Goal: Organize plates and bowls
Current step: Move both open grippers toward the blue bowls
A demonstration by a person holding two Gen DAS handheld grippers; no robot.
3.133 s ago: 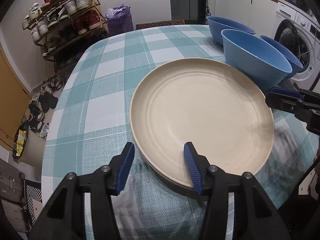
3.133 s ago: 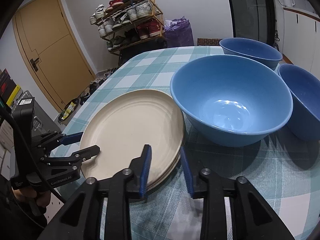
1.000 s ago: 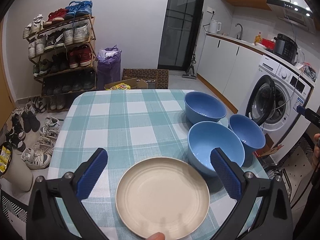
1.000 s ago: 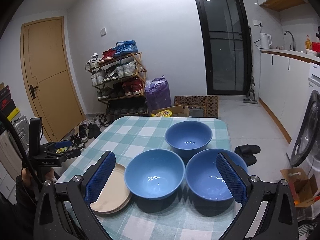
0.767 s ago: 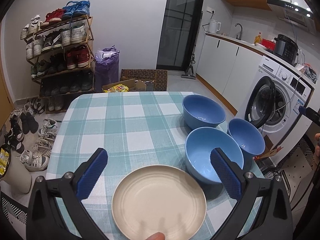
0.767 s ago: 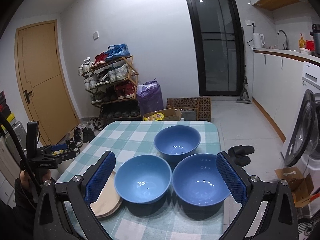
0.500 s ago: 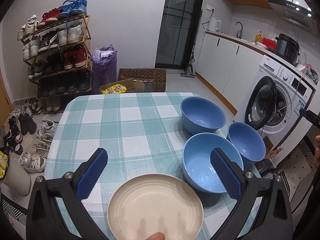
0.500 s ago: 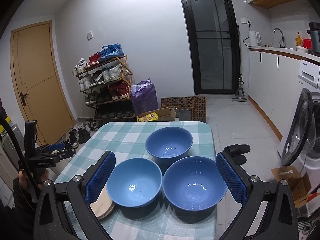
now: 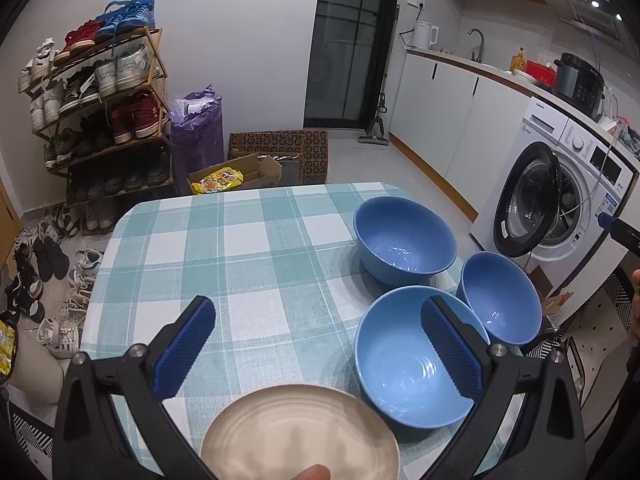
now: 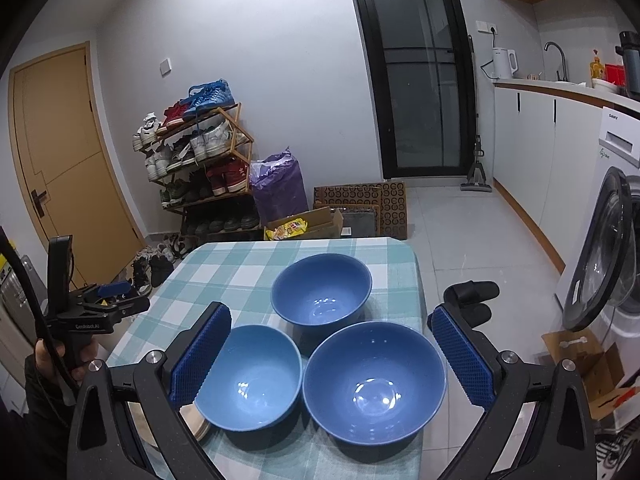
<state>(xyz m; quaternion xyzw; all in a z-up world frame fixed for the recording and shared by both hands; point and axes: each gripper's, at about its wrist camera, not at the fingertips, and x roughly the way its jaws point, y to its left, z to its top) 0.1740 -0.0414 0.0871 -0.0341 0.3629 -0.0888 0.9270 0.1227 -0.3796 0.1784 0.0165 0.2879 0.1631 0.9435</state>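
Overhead, both grippers' jaws wide, three blue bowls (image 10: 320, 296) beside plates (image 9: 300, 432).

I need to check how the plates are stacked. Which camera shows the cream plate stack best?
The left wrist view: the cream plate stack lies near-centre, its top face almost wholly visible, though it hides the layers. The right wrist view shows only a sliver beside a blue bowl, but the stacked edges show there.

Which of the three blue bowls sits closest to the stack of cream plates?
The near-left bowl, right beside the cream plates. The far bowl and the right-hand bowl sit further from them.
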